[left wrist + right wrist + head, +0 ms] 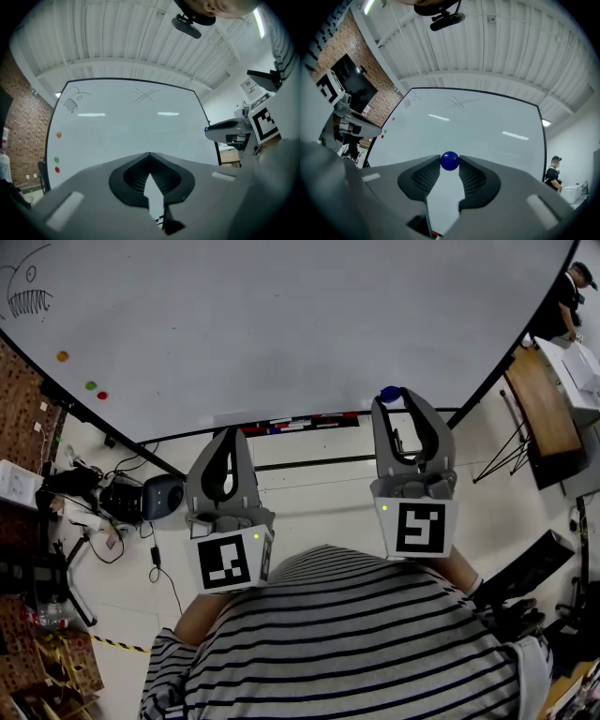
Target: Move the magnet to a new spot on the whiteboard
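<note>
The work surface is one large whiteboard (281, 324) with a dark frame, standing upright in front of us. A brick wall (23, 126) adjoins its left side and a white ribbed ceiling (487, 42) runs overhead. One marker tray (286, 423) sits along the board's lower edge. Cables (112, 521) lie on the pale floor at lower left. At far right, one person (567, 301) stands beside a wooden table (539, 399), well apart from the board.

We count two drawings on the board: a toothed doodle (28, 292) in the upper left corner and a crossed mark (145, 96) near the top centre.

We count four magnets. Three sit on the board's left side: one orange magnet (62, 356) uppermost, then one green magnet (91, 386) and one red magnet (102, 396) just beside each other below it. The fourth, the blue magnet (449, 161), is clamped between the jaw tips of the right gripper (391, 399), in front of the board's lower part. We cannot tell whether it touches the surface.

We hold two grippers. The left gripper (232, 432) has its jaw tips pressed together with nothing between them, and it points at the board to the left of the right one.
</note>
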{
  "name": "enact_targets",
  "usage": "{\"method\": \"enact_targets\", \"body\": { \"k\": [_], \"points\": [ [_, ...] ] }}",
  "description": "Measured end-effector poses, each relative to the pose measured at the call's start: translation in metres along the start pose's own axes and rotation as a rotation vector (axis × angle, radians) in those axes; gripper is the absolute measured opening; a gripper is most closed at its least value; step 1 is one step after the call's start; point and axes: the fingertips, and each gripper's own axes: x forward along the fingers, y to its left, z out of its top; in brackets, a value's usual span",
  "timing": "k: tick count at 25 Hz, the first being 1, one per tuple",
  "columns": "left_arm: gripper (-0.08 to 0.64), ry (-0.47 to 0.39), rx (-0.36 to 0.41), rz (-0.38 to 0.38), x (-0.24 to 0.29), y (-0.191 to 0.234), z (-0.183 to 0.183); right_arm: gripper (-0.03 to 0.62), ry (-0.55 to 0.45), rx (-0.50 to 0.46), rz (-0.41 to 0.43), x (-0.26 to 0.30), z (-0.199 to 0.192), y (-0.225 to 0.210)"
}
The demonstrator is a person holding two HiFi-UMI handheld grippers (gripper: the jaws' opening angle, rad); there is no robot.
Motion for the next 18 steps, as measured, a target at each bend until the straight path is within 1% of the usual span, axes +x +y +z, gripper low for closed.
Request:
{"method": "enact_targets", "body": {
  "k": [1,5,11,18],
  "points": [
    [0.015,-0.002,0.002,-0.002,0.001,0.0,0.0,0.124,0.0,0.0,0.001,0.001,0.0,0.001],
    [0.015,-0.009,-0.04,-0.01,0.006,-0.001,-0.002,0.125,0.007,0.003,0.001,0.005,-0.004,0.001],
    [0.015,-0.019,-0.034,-0.012,0.013,-0.001,0.0,0.125,0.008,0.005,0.006,0.01,-0.007,-0.001],
    [0.015,-0.004,-0.038,-0.003,0.021,-0.013,-0.004,0.125,0.006,0.02,0.035,0.013,-0.015,-0.007]
  ]
}}
